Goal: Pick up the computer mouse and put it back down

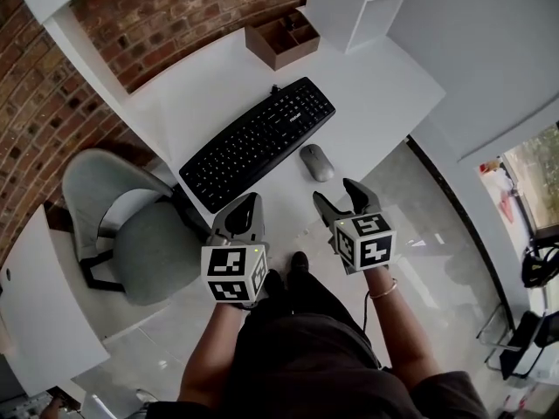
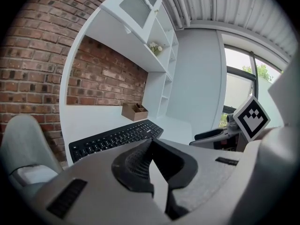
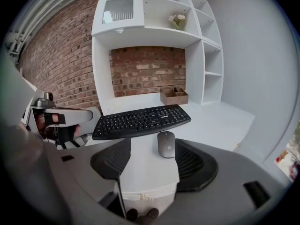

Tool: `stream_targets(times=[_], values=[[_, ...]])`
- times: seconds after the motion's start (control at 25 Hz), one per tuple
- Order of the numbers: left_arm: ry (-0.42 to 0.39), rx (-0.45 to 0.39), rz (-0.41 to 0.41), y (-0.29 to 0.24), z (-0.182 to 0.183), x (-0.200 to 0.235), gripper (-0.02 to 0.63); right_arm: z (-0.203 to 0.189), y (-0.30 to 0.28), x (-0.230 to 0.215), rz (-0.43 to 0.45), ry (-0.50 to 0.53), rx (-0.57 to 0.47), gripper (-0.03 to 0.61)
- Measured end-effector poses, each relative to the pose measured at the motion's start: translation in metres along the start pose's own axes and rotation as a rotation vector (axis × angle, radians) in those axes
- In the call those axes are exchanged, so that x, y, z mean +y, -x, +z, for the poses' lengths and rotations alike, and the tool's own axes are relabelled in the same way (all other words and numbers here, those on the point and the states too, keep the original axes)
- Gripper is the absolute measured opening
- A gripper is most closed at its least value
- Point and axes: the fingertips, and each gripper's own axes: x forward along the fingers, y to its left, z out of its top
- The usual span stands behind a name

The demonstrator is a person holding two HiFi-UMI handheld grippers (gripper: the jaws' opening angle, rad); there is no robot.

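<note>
Grey mouse [image 3: 166, 144]: lies flat on the white desk [image 1: 376, 85], just right of the black keyboard's [image 1: 262, 140] near end and apart from it, not far from the desk's near edge.
Right gripper [image 1: 336, 195]: jaws spread wide and empty, angled down at the desk. Its own view shows the mouse ahead in the gap between the pads, with neither pad touching it.
Left gripper [image 1: 244, 212]: jaws drawn together at the tips with nothing between them. It hangs to the left, near the keyboard's near edge, and seems to have no part in the pick.
Step in hand: my reading is an approach, with the mouse not yet lifted.
Risk, slipping: the shell is smooth and rounded. If the pads close high on its curve, or on a slant, it would likely squirt forward out of the grip.
Risk, nudging: a jaw tip that lands on the mouse before closing could push it into the keyboard, or back towards the near edge and off the desk.
Risk, snagging: the left jaw of the open pair passes near the keyboard's corner, so drifting left could catch it.
Wooden organiser [image 1: 281, 40]: an open box with dividers at the far side of the desk. Something small and dark stands in it, too small to name.
White shelf unit [image 3: 206, 55]: its open compartments on the right look bare. A small bunch of flowers [image 3: 176, 18] sits on an upper shelf.
</note>
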Motion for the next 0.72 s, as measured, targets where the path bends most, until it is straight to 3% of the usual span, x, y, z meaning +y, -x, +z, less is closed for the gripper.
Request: stream_targets(times=[0.28,0.48,0.72], values=[[-0.01,0.002,0.0,-0.02,0.007,0.009,0.009,0.003,-0.032,-0.011,0.006,-0.027,0.049,0.272],[0.01,0.019,0.004,-0.039,0.006,0.017,0.009,-0.001,-0.057,-0.025,-0.017,0.01,0.113,0.279],[0.036,0.049,0.007,-0.066,0.003,0.021,0.009,-0.007,-0.083,-0.037,0.017,0.026,0.175,0.284]])
